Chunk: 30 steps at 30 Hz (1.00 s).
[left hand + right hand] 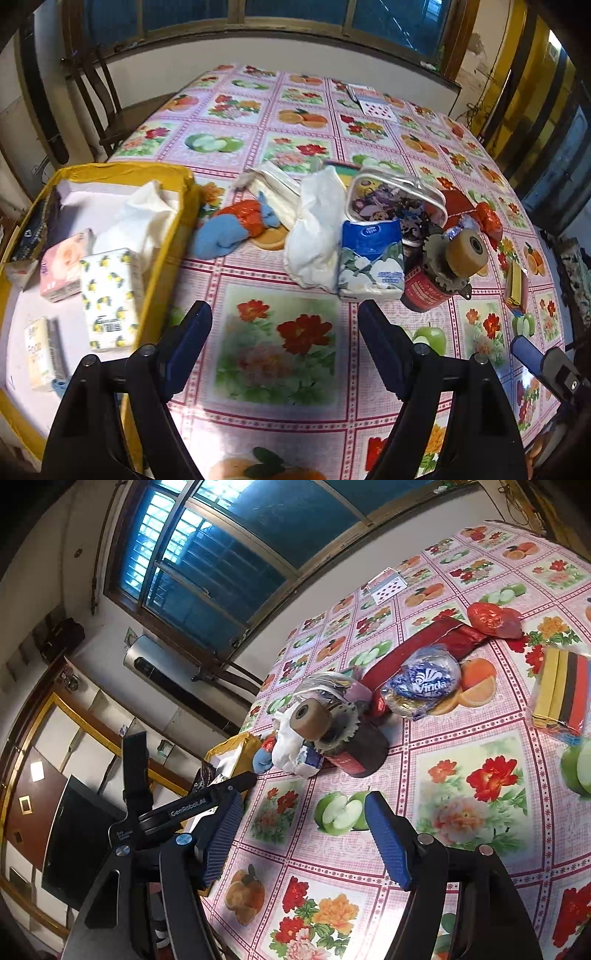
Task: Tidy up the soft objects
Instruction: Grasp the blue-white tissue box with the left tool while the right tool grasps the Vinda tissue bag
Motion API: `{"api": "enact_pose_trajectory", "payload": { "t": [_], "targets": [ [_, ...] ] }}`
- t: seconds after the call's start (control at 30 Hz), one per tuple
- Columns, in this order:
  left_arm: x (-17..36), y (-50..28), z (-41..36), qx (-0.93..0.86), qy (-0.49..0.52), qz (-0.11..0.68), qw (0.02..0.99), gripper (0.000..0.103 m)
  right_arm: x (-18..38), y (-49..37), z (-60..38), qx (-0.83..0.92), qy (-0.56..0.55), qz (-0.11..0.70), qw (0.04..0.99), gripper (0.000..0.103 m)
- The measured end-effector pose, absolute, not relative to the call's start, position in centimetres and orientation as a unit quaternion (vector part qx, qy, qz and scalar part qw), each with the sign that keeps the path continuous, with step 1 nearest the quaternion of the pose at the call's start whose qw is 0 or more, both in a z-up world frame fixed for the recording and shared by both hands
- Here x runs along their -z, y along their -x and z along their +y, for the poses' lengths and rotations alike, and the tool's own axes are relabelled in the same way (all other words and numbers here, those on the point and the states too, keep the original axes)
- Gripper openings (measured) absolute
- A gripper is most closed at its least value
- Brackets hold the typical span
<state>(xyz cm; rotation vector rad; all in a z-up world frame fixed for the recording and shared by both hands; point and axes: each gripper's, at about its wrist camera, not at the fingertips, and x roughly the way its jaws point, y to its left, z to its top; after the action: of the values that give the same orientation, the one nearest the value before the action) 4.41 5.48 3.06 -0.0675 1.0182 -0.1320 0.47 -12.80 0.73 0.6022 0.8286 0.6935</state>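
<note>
the left gripper (pixel 284 325) hovers low over the flowered tablecloth (pixel 277 354), its blue fingers spread wide with nothing between them. the right gripper (pixel 303 834) is likewise spread and empty, off to the right over the same cloth.

just left of the left gripper's fingers sits the yellow-rimmed box (pixel 162 236), already holding a lemon-print tissue pack (pixel 109 299), a pink tissue pack (pixel 64 264) and a crumpled white tissue.

straight ahead of the left gripper, slightly right of its centreline, stands the blue-and-white tissue pack (pixel 371 258), upright, its long axis running away from the camera. it leans against a crumpled white tissue (pixel 317 229) on its left and touches a red jar with a tape roll (pixel 463 251) on its right. further left lies a blue sock (pixel 221 236) with something red on it; behind is a clear floral pouch (pixel 395 201).

by my reading, the blue-and-white pack is the next soft thing to box, and the left gripper is the nearer and better lined up; it needs to go forward and a touch right, jaws straddling the pack's narrow sides. the jar crowding its right face could get nudged.
</note>
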Motion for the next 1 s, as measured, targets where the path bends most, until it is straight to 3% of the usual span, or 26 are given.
{"api": "enact_pose_trajectory", "payload": {
  "t": [0.13,0.63,0.87,1.0],
  "targets": [
    [-2.2,-5.8,3.2,0.089,0.043,0.505,0.858,0.081,-0.2,-0.7,-13.0,-0.336,-0.275,0.393,0.811,0.071],
    [-0.6,-3.6,-3.9,0.103,-0.24,0.408,0.875,0.081,1.6,-1.4,-13.4,-0.342,-0.293,0.409,0.794,0.074],
    [0.9,-5.4,-5.2,0.09,-0.283,0.403,0.865,0.081,2.0,-1.5,-13.3,-0.343,-0.294,0.413,0.791,0.074],
    [0.5,-6.4,-4.4,0.102,-0.237,0.406,0.876,0.081,2.3,-1.7,-13.5,-0.342,-0.293,0.415,0.791,0.074]
  ]
}}
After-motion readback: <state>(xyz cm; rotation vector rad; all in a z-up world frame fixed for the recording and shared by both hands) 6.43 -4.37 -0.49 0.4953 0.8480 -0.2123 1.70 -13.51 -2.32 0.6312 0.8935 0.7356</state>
